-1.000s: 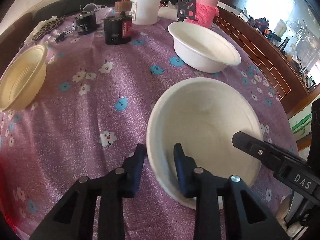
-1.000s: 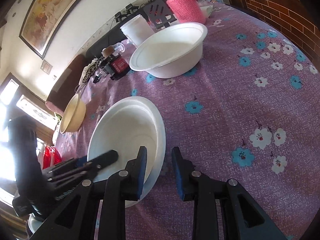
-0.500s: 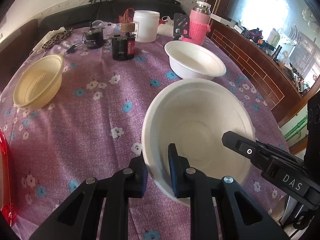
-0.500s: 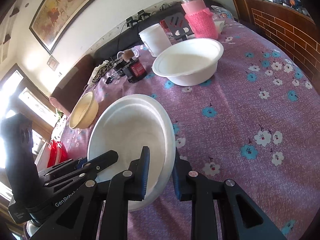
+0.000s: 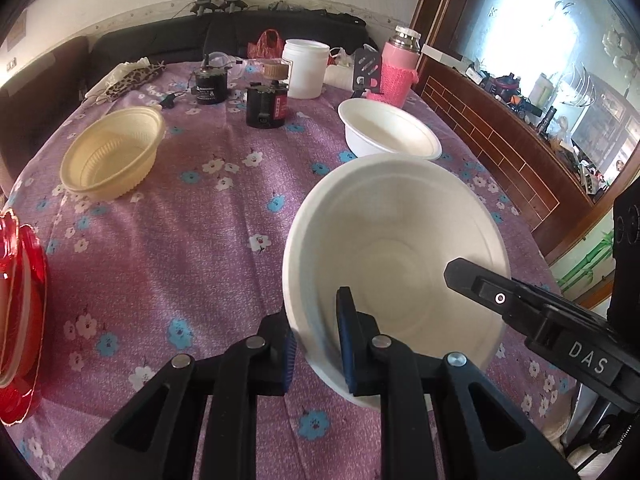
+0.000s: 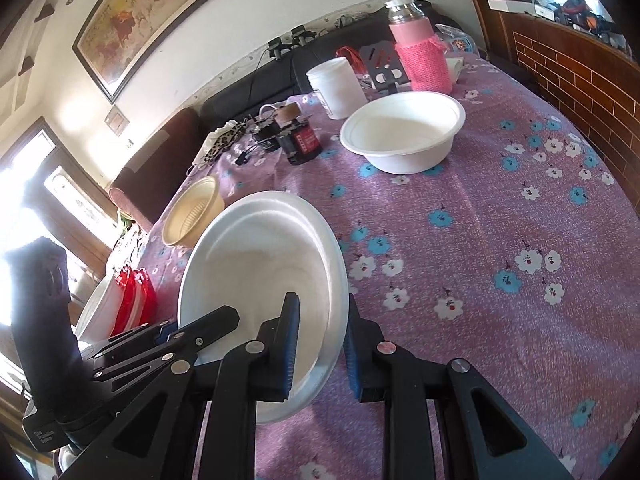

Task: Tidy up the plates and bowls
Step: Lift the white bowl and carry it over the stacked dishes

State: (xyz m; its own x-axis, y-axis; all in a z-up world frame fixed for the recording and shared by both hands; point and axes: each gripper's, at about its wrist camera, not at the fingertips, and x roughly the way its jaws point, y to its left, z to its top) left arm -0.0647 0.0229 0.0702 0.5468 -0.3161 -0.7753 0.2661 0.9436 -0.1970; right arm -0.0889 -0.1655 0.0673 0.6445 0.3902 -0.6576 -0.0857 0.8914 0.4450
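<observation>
We have the near white bowl (image 5: pixel 396 256) pinched from both sides. Our left gripper (image 5: pixel 316 338) is clenched on its near-left rim, one pad inside the wall and one outside. A second ago those jaws stood apart, straddling the rim, and they have just been closing onto it. Our right gripper (image 6: pixel 320 340) grasps the opposite rim the same way, and its jaws have also just tightened a little on the wall between them.

The bowl sat flat on the bench (image 5: pixel 192 248) before. Now it is tilted up toward us, and more of the flowered purple cloth shows under and around it, so we have raised it off the surface.

Beyond it, the second white bowl (image 5: pixel 390 132) rests upright on the cloth where it was, close behind the held bowl's far rim. To the left, the ribbed cream bowl (image 5: pixel 114 154) is likewise unmoved. A red dish (image 5: pixel 22 304) at the left edge has come into the left wrist view. At the far end stand the white tub (image 5: pixel 305 68) and the pink-sleeved flask (image 5: pixel 398 68).
</observation>
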